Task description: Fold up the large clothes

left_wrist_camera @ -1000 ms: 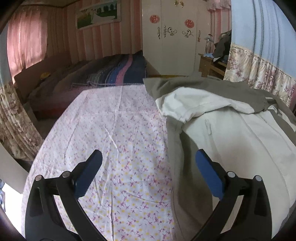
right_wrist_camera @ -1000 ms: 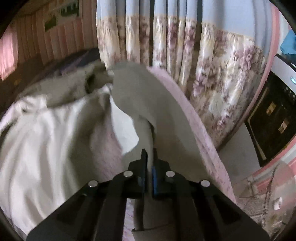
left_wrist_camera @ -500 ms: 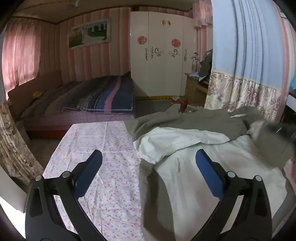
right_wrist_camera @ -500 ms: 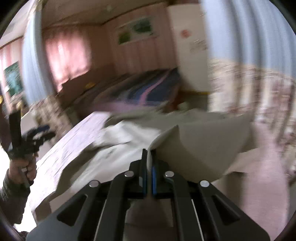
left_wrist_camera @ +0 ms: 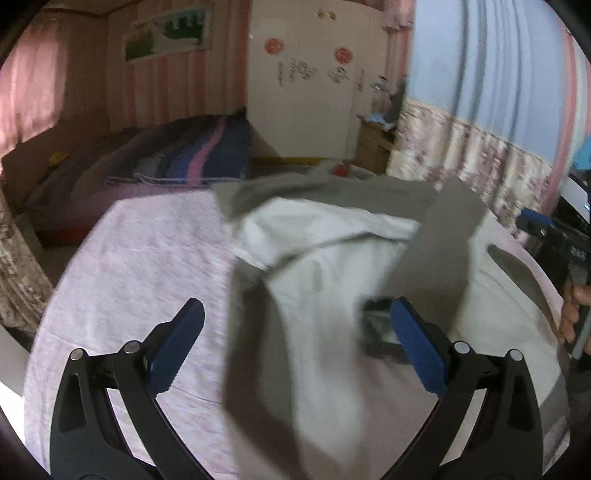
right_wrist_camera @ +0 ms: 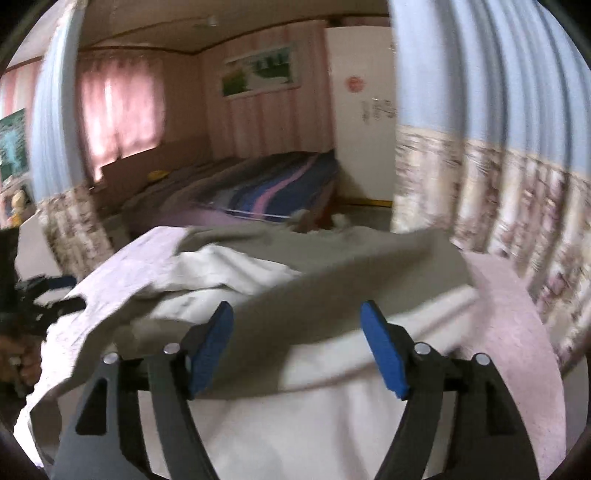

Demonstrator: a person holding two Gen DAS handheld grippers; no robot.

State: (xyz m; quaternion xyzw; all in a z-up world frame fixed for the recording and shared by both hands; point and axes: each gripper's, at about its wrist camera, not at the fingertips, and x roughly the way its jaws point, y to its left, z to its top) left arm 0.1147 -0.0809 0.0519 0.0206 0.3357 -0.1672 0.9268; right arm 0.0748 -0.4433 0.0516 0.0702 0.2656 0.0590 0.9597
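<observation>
I hold both the left gripper (left_wrist_camera: 293, 349) and right gripper (right_wrist_camera: 297, 347) with fingers wide over the half-folded jacket (left_wrist_camera: 332, 295) on the bench (left_wrist_camera: 140, 258), next needing a fresh hem grasp.

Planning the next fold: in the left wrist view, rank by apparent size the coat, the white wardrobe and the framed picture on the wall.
1. coat, though nearness to the camera inflates it
2. white wardrobe
3. framed picture

Olive-grey, cream-lined garment (left_wrist_camera: 332, 273) on seemingly floral pink sheet (left_wrist_camera: 147, 266); blue fingers (right_wrist_camera: 210, 347).
</observation>
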